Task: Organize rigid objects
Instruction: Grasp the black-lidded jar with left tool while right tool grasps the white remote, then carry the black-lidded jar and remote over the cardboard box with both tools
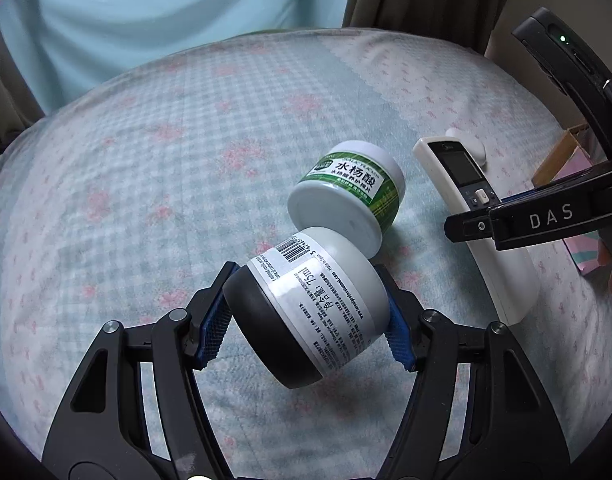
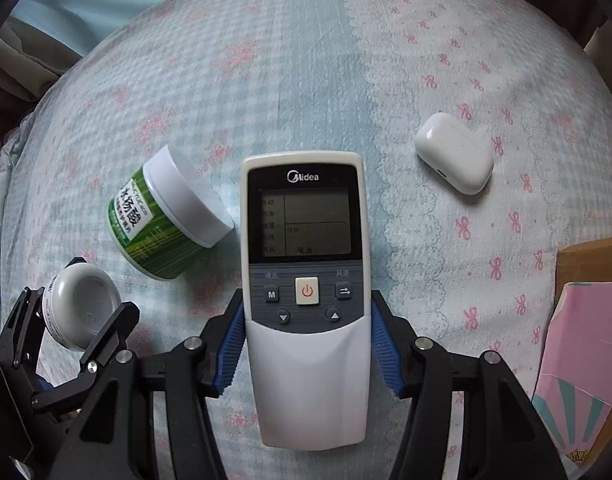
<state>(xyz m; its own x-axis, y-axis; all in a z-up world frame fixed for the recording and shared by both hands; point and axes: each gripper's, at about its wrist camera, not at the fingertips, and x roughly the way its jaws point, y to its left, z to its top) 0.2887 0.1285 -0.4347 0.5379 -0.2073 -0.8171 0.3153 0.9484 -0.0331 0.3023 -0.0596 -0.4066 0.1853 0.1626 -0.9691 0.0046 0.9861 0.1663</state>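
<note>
The left tool (image 1: 307,314) clamps a white cream jar with a black lid (image 1: 306,304), lifted off the bed (image 1: 146,160). The right tool (image 2: 306,346) grips a Midea remote control (image 2: 306,300) by its sides. Beyond lie a green-labelled jar (image 2: 162,220) on its side and, farther right, a white earbud case (image 2: 453,152).

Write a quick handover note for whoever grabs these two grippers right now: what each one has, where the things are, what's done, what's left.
Left gripper: shut on the grey jar, held tilted.
Right gripper: shut on the remote, screen facing up.
On the bed: the green jar on its side, left of the remote; the earbud case to its right.
Done: two things gripped.
Left: set both down, then probably collect the green jar and case. Nowhere to put them is evident.
</note>
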